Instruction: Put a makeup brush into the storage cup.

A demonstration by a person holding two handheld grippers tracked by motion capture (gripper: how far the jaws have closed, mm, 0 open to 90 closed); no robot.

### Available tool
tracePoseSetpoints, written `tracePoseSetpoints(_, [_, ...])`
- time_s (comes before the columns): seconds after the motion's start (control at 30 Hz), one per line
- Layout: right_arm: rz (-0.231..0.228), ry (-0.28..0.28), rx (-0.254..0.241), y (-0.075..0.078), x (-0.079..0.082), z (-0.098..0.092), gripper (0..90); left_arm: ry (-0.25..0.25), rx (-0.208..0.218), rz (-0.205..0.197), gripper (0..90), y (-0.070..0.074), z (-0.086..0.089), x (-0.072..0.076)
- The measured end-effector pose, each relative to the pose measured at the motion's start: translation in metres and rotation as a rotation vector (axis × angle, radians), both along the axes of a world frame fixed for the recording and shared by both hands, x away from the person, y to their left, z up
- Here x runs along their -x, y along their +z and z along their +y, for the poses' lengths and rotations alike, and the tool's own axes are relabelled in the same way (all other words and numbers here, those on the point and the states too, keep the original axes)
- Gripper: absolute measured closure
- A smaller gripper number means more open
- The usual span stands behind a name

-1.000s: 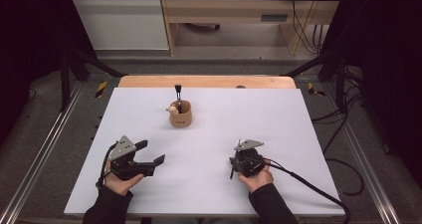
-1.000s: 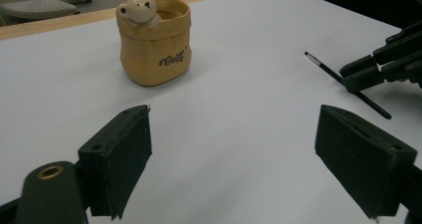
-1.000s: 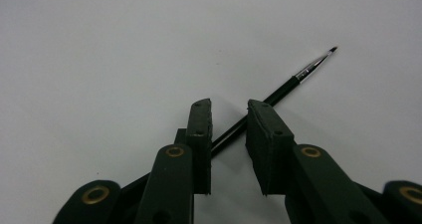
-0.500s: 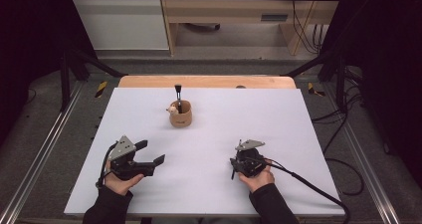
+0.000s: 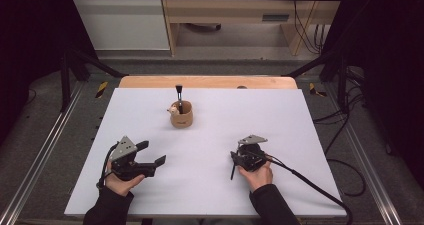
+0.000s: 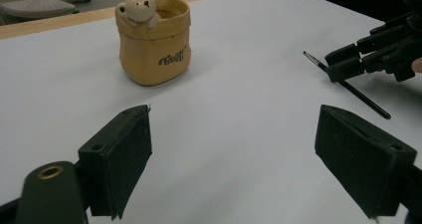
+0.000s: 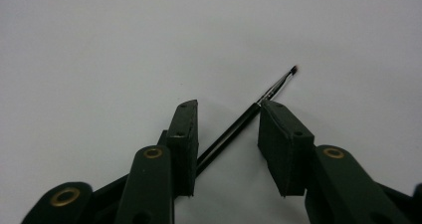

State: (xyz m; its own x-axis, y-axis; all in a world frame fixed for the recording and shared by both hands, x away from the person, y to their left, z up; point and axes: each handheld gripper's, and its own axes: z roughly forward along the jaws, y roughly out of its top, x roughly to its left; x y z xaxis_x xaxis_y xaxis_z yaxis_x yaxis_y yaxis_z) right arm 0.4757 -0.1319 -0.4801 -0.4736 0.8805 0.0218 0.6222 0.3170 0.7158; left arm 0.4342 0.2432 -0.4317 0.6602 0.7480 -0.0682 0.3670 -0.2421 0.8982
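Right gripper [image 7: 226, 134]: jaws just been opening, now part open, gripping nothing. Thin black paintbrush [image 7: 234, 129] lies flat on the white table [image 5: 310, 135], slanting across the gap between both pads, bristles beyond them.

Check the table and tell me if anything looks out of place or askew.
One thing: a thin black brush lies flat on the white table, slanting between the right gripper's parted jaws, while the bear pot already holds another brush upright. Nothing looks spilled or damaged.
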Motion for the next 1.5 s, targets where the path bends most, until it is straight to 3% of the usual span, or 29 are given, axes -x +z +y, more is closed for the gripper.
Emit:
tracePoseSetpoints(0.27, [-0.022, 0.015, 0.020, -0.001, 0.002, 0.001, 69.5, -0.001, 0.002, 0.002, 14.1, 0.000, -0.001, 0.000])
tracePoseSetpoints(0.73, [-0.009, 0.064, 0.000, 0.001, 0.001, 0.001, 81.2, -0.003, 0.001, 0.003, 14.2, 0.000, -0.001, 0.000])
tracePoseSetpoints(0.9, [-0.005, 0.068, 0.002, 0.000, 0.000, 0.000, 78.7, -0.004, 0.002, 0.003, 14.2, 0.000, -0.001, 0.000])
tracePoseSetpoints(1.07, [0.006, 0.060, 0.004, 0.002, 0.002, 0.000, 70.7, -0.005, 0.004, 0.003, 14.2, 0.000, 0.000, 0.000])
tracePoseSetpoints(1.17, [-0.008, 0.073, 0.031, 0.002, 0.005, 0.000, 66.7, -0.005, 0.007, 0.002, 14.2, 0.001, 0.000, 0.001])
tracePoseSetpoints(1.5, [0.008, 0.076, 0.039, 0.003, 0.017, 0.003, 68.1, -0.013, 0.005, -0.006, 13.8, 0.003, 0.001, 0.001])
